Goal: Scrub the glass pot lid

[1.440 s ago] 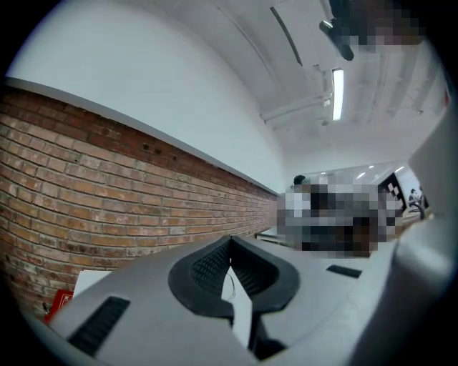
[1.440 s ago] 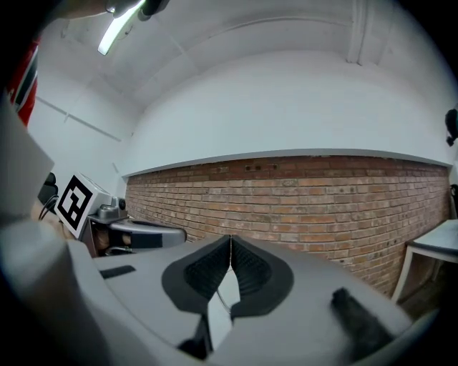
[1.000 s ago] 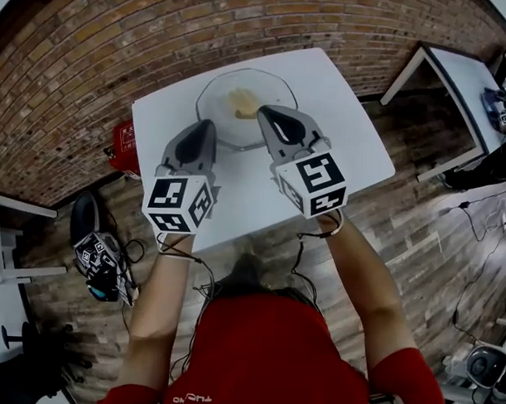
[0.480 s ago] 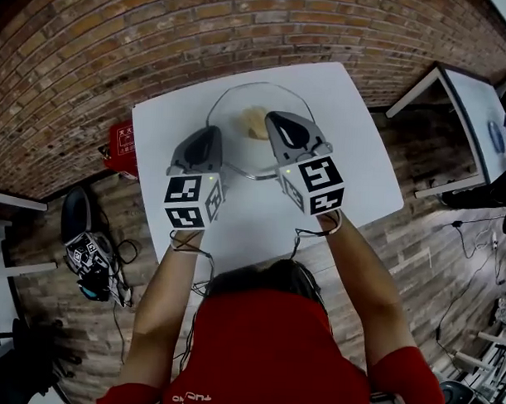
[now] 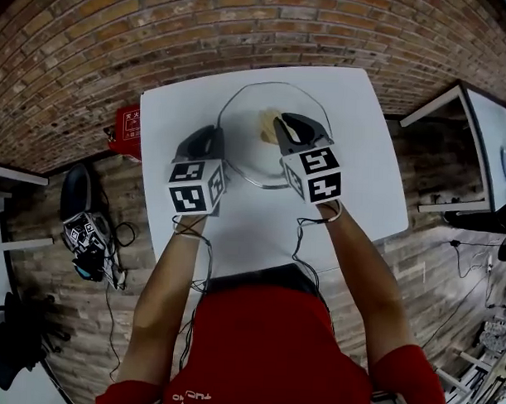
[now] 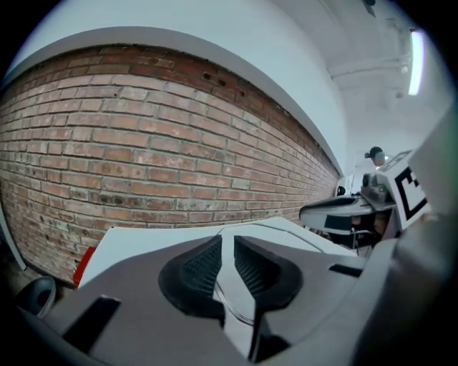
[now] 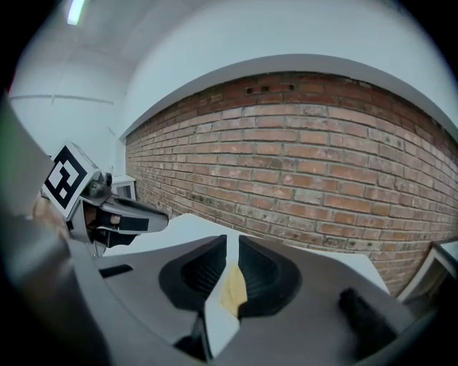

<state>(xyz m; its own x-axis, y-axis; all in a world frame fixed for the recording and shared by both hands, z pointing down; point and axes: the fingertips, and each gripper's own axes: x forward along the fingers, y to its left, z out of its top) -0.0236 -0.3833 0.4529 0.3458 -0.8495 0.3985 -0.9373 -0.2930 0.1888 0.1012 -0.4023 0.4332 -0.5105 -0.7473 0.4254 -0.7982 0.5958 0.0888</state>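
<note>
The glass pot lid [image 5: 247,135] lies flat on the white table [image 5: 354,159]. A yellow sponge [image 5: 267,123] rests at the lid's middle. My left gripper [image 5: 207,136] hovers over the lid's left rim, its jaws nearly together and nothing between them [image 6: 227,243]. My right gripper [image 5: 287,124] hangs over the lid just right of the sponge, also shut. In the right gripper view the sponge [image 7: 232,289] shows through the thin slit of the right gripper [image 7: 232,246], lying below and apart from the pads. Each gripper appears in the other's view: right gripper [image 6: 343,207], left gripper [image 7: 143,214].
A brick wall stands behind the table. A red box [image 5: 127,126] sits on the wooden floor left of the table, and marker-covered gear [image 5: 90,241] lies further left. Another white table [image 5: 488,122] stands at the right.
Both grippers have moved forward and down, from the table's near side to over the lid. The sponge and lid lie as before.
</note>
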